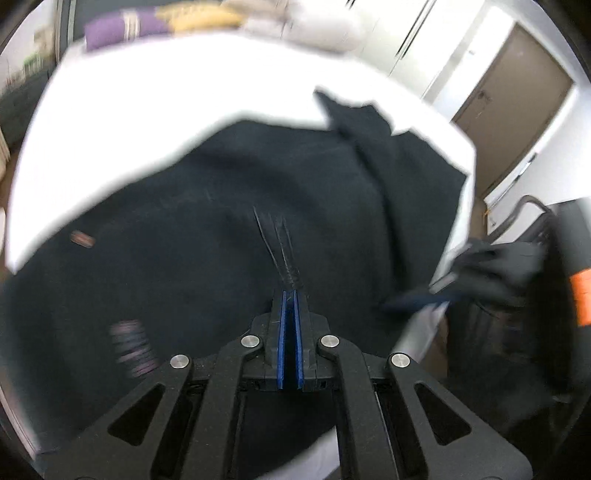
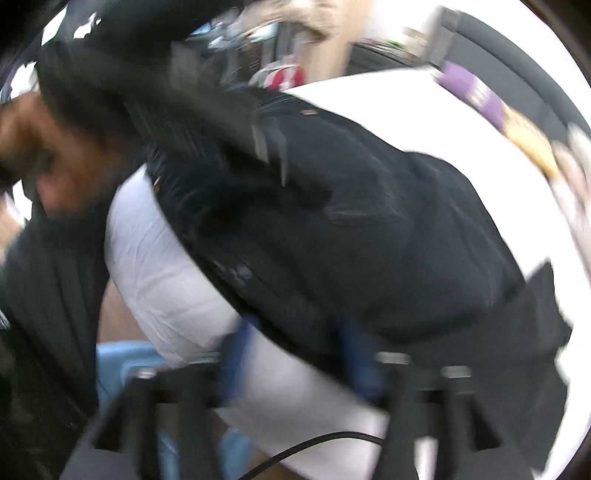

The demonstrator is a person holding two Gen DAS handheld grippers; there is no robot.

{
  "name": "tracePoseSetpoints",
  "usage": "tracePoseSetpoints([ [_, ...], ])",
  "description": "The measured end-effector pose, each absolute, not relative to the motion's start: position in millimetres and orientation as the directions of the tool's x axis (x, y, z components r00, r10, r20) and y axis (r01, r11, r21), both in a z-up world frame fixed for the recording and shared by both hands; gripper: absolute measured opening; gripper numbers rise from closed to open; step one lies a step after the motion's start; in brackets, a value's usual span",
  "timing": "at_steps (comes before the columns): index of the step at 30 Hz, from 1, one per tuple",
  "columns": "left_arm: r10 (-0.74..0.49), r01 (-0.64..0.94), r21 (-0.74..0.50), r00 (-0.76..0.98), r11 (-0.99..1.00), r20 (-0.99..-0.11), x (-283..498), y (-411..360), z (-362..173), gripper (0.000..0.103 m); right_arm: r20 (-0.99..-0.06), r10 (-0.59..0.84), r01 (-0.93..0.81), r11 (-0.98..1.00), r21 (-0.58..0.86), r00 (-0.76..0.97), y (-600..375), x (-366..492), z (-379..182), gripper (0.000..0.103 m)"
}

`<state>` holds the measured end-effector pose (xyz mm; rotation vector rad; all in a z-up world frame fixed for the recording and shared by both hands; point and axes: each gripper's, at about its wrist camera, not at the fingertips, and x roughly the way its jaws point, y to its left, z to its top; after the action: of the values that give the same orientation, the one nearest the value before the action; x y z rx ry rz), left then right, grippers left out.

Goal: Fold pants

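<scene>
Dark navy pants lie spread on a white-covered surface. My left gripper is shut, its blue pads pressed together over the pants; a pulled ridge of the cloth runs out from its tips. In the right wrist view the pants lie across the white surface, all blurred. My right gripper stands open, its blue-padded fingers wide apart at the pants' near edge. The other gripper and hand show at the bed's right edge.
Purple and yellow folded items lie at the far side of the surface. A brown door stands at the right. A person's face and dark sleeve are close at the left of the right wrist view.
</scene>
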<state>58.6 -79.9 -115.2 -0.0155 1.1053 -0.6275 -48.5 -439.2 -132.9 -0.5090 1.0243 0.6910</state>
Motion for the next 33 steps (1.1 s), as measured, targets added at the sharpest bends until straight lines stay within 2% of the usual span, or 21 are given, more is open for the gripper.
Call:
tracePoseSetpoints([
  [2,-0.450,0.440,-0.291,0.315,0.849,-0.836,60.7,-88.7,-128.8,0.003,-0.877,0.334,-0.664,0.747,0.022,0.346,-461.3,-49.2,-122.0,0.075],
  [5,-0.505,0.369,-0.386,0.318,0.845,-0.802,62.7,-78.3,-134.2,0.003,-0.845,0.382,-0.532,0.835,0.142,0.374,-506.1,-37.2,-106.2,0.075],
  [7,-0.544,0.336,-0.446,0.311,0.830,-0.779,67.0,-72.6,-139.1,0.003,-0.818,0.409,-0.385,0.888,0.253,0.405,-547.6,-10.7,-96.8,0.073],
  [12,-0.546,0.322,-0.454,0.314,0.831,-0.776,73.8,-77.8,-142.2,0.003,-0.768,0.356,-0.022,0.913,0.408,0.532,-636.6,64.0,-81.3,0.072],
  [14,-0.543,0.322,-0.451,0.317,0.833,-0.777,68.2,-74.1,-151.9,0.003,-0.785,0.255,0.119,0.916,0.383,0.564,-659.9,96.2,-78.2,0.072],
  [16,-0.536,0.323,-0.443,0.318,0.837,-0.782,70.3,-78.4,-152.3,0.003,-0.798,0.203,0.170,0.920,0.354,0.567,-668.3,127.2,-80.3,0.072],
  [22,-0.528,0.321,-0.434,0.325,0.842,-0.785,65.8,-77.1,-158.1,0.003,-0.833,0.097,0.199,0.950,0.240,0.544,-648.5,207.8,-92.9,0.072],
  [33,-0.561,0.298,-0.482,0.307,0.824,-0.769,62.6,-52.0,-168.9,0.003,-0.894,-0.080,0.314,0.947,0.071,0.442,-665.2,276.8,-156.8,0.072],
])
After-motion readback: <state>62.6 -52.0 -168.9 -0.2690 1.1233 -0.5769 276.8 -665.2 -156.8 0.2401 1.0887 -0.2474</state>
